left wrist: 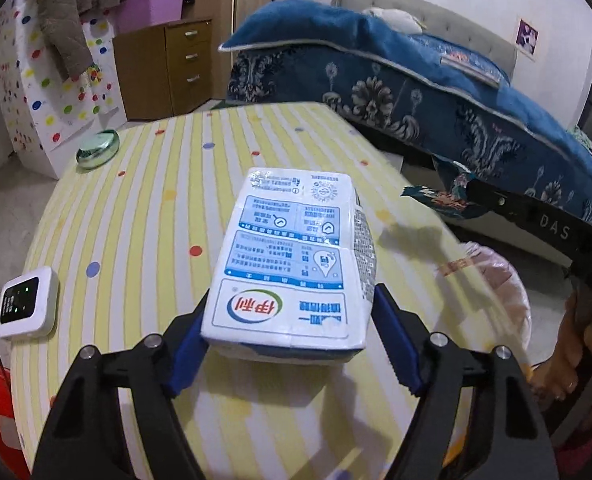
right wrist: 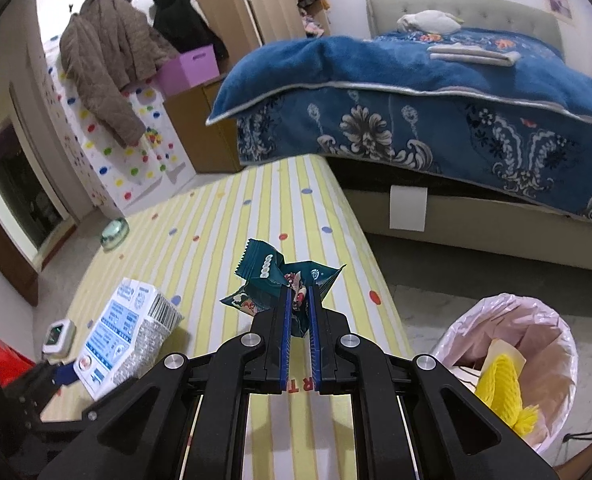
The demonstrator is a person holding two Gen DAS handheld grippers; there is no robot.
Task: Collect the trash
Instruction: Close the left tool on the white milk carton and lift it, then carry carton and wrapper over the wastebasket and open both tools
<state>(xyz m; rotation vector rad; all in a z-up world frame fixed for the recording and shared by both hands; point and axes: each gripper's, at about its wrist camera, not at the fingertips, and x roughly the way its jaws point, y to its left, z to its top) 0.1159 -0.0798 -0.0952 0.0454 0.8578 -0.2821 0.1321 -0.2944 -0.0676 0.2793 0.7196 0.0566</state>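
A flattened white and blue milk carton (left wrist: 292, 264) lies lengthwise on the yellow striped tablecloth (left wrist: 144, 216). My left gripper (left wrist: 292, 332) has its blue pads pressed against both sides of the carton's near end. From the right wrist view the carton (right wrist: 128, 336) sits at the table's left with one left finger (right wrist: 62, 374) beside it. My right gripper (right wrist: 298, 300) is shut on a crumpled teal snack wrapper (right wrist: 272, 272), held above the table near its right edge. The left wrist view shows that wrapper (left wrist: 440, 200) over the edge. A bin with a pink liner (right wrist: 536, 328) stands on the floor below.
A small white device (left wrist: 26, 308) with a cable and a green glass dish (left wrist: 98, 150) sit on the table's left side. The bin holds a yellow mesh piece (right wrist: 500, 388). A bed with a blue blanket (right wrist: 416, 120) runs close behind the table. A person's foot (left wrist: 556, 372) is by the bin.
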